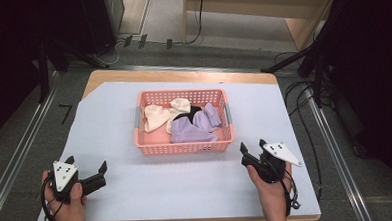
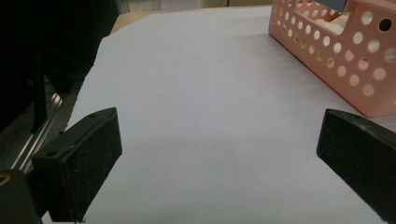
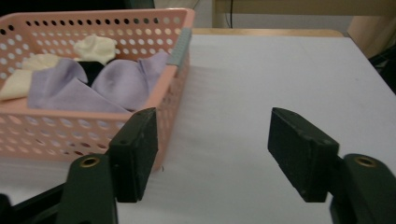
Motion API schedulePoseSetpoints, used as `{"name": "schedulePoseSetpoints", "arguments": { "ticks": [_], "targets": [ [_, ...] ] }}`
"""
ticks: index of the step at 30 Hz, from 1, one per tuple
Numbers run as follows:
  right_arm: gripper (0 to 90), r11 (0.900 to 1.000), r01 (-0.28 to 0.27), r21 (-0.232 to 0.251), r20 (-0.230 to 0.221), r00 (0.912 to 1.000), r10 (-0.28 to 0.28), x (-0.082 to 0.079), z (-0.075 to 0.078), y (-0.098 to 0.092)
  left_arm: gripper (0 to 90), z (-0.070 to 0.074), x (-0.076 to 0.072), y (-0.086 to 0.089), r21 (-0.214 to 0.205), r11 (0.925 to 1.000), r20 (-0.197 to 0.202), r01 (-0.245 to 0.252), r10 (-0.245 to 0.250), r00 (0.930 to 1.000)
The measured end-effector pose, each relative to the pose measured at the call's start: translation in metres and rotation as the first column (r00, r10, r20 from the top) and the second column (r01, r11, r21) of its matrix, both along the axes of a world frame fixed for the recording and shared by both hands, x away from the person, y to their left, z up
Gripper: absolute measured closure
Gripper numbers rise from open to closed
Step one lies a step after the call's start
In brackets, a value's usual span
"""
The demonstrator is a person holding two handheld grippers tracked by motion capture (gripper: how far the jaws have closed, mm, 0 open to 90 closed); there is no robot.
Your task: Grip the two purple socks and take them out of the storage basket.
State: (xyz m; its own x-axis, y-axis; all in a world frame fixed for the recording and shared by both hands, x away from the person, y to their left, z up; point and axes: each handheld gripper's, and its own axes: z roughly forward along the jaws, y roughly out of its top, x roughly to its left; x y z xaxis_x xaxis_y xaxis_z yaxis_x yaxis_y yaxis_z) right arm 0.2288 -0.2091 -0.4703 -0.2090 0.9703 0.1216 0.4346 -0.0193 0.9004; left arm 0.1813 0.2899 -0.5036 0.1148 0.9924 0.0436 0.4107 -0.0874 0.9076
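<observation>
A pink perforated basket (image 1: pixel 146 149) stands in the middle of the white table sheet; it also appears as the basket (image 2: pixel 355 70) at upper right and the basket (image 3: pixel 70 133) at left. Inside lie cream cloths (image 1: pixel 157 117), lilac cloths (image 1: pixel 190 132) and a black piece (image 1: pixel 190 111). My left gripper (image 1: pixel 86 166) rests near the table's front left, open, nothing between its jaws. My right gripper (image 1: pixel 252 147) sits at the front right, just off the basket's near right corner, open and empty. Lilac cloths (image 3: pixel 84 86) and cream cloths (image 3: pixel 95 46) fill the basket.
The white sheet (image 1: pixel 187 186) covers most of a wooden table (image 1: pixel 182 75). Metal rails (image 1: pixel 16 163) run along both sides, and cables (image 1: pixel 304 106) lie on the floor at right. Dark stands and a wooden frame sit beyond the far edge.
</observation>
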Motion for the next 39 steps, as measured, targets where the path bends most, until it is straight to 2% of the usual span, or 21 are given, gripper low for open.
{"name": "schedulePoseSetpoints", "arguments": {
  "ticks": [8,11,15,17,21,24,26,28,31,39],
  "targets": [
    [46.1,0.996,-0.089,-0.006,0.036,0.9954,0.089,0.014,0.017,0.036,0.9,-0.001,0.002,-0.003,0.023,0.9997,-0.012,0.005,-0.005,0.9999],
    [49.9,0.9947,-0.093,-0.043,0.044,0.9945,0.095,0.02,0.02,0.047,0.9,-0.001,0.003,-0.003,0.022,0.9997,-0.015,0.009,-0.009,0.9999],
    [52.3,0.9937,-0.097,-0.056,0.031,0.9947,0.099,0.03,0.023,0.061,0.9,-0.001,0.003,-0.003,0.023,0.9996,-0.017,0.013,-0.013,0.9998],
    [54.0,0.9935,-0.094,-0.064,0.018,0.9953,0.095,0.034,0.023,0.068,0.9,-0.001,0.003,-0.003,0.027,0.9995,-0.02,0.015,-0.014,0.9997],
    [56.2,0.99,-0.14,-0.014,-0.003,0.9901,0.14,0.043,0.023,0.08,0.9,-0.001,0.003,-0.004,0.036,0.9992,-0.02,0.019,-0.018,0.9996],
    [56.7,0.9887,-0.145,-0.036,-0.019,0.9893,0.144,0.049,0.021,0.087,0.9,-0.001,0.003,-0.004,0.039,0.999,-0.017,0.021,-0.02,0.9997],
    [59.0,0.9889,-0.147,-0.024,-0.038,0.9886,0.146,0.053,0.02,0.087,0.9,-0.001,0.003,-0.004,0.039,0.999,-0.017,0.023,-0.022,0.9996],
    [61.7,0.9879,-0.154,-0.011,-0.04,0.9873,0.154,0.057,0.017,0.089,0.9,-0.001,0.003,-0.004,0.041,0.9989,-0.019,0.024,-0.024,0.9995],
    [63.2,0.9831,-0.183,-0.013,-0.048,0.9821,0.182,0.063,0.014,0.093,0.9,-0.001,0.003,-0.005,0.04,0.9989,-0.019,0.026,-0.025,0.9995],
    [70.0,0.9807,-0.194,-0.02,-0.139,0.972,0.19,0.079,0.009,0.106,0.9,-0.001,0.003,-0.005,0.044,0.9985,-0.017,0.032,-0.031,0.9994]
  ]
}}
